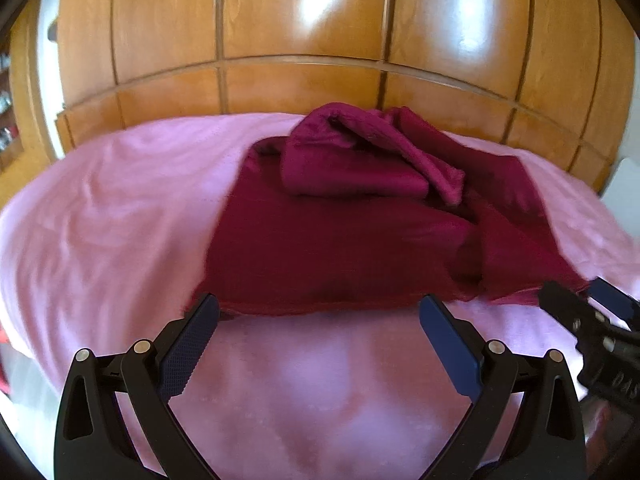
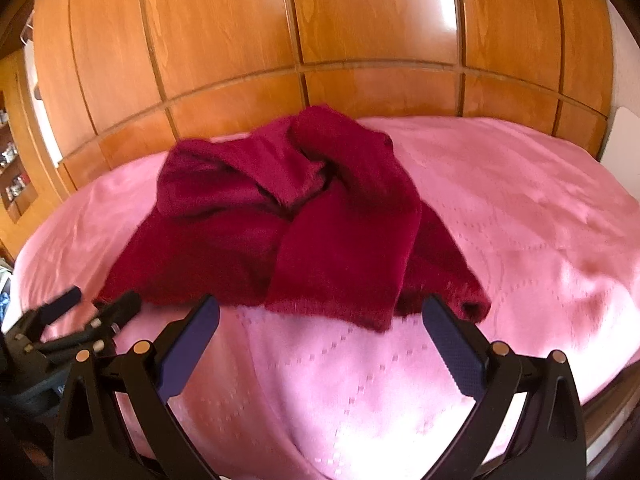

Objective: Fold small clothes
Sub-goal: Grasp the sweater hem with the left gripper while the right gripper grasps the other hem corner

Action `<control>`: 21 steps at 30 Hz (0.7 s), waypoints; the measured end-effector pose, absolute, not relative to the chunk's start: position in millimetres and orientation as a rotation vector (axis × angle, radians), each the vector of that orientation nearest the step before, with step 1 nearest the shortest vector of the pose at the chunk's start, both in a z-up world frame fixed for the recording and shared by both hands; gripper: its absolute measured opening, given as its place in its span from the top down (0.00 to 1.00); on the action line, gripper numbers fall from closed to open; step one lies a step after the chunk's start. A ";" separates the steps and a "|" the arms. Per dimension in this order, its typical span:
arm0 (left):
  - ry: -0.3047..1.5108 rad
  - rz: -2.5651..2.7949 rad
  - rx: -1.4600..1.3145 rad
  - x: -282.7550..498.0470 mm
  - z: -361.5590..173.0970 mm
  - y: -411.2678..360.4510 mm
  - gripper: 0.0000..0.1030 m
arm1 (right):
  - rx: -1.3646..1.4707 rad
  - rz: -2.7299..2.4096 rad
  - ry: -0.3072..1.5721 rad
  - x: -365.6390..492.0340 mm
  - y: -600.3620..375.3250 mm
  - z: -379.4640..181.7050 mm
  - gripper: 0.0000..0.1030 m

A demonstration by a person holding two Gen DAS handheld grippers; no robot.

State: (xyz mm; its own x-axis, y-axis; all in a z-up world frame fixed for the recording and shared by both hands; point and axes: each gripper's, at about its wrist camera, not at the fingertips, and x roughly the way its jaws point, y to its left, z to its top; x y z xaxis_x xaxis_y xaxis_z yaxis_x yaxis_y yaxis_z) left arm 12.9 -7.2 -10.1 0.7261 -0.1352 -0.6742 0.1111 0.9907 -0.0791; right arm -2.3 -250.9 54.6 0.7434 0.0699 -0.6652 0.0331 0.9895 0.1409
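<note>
Pink bedspread (image 1: 100,220) covers a bed in front of a glossy wooden wardrobe (image 1: 300,20). At the left, the left gripper (image 1: 320,312) has its blue-padded fingers (image 1: 192,344) spread wide, holding nothing, tips just short of the near hem of a crumpled burgundy garment (image 1: 320,248) lying in the middle of the bed, its far part bunched into a heap. At the right, the right gripper (image 2: 320,312) is likewise wide open and empty, its fingers (image 2: 456,348) at the garment's near edge, with bare bedspread stretching to the right

Black grippers (image 1: 320,312) (blue textured pads (image 1: 188,348))
</note>
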 end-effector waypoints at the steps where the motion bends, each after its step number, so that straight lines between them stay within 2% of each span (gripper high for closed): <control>1: 0.757 -0.163 -0.053 13.7 -10.1 -7.4 0.04 | 0.159 0.019 0.718 0.7 -257.9 59.8 0.02; 6: 0.757 -0.237 0.010 24.5 -0.2 -17.7 0.04 | 0.211 -0.047 0.688 24.2 -300.2 70.6 0.04; 10: 0.687 -0.225 0.110 39.1 14.6 -24.4 0.04 | 0.195 -0.063 0.718 54.8 -319.5 66.7 0.20; 13: 0.673 -0.267 0.151 59.4 22.1 -33.6 0.17 | 0.167 -0.038 0.752 79.0 -318.2 57.2 0.32; 16: 0.654 -0.316 0.194 81.2 27.6 -47.3 0.25 | 0.108 0.002 0.798 105.7 -308.8 44.2 0.50; 18: 0.665 -0.344 0.190 101.0 29.5 -56.0 0.27 | 0.087 0.056 0.836 116.9 -305.8 38.3 0.74; 20: 0.701 -0.367 0.159 120.8 29.4 -61.3 0.27 | 0.030 0.085 0.836 119.5 -302.0 39.6 0.83; 21: 0.735 -0.383 0.114 135.9 28.4 -61.7 0.27 | 0.012 0.098 0.826 117.3 -302.3 42.7 0.91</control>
State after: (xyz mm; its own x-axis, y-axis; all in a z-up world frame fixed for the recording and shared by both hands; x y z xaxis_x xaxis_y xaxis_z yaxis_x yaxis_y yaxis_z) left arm 135.9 -61.7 28.4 0.6759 -0.3004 -0.6730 0.3796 0.9246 -0.0315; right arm 117.3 -302.3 42.7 0.6734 0.0915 -0.7336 -0.0819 0.9954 0.0490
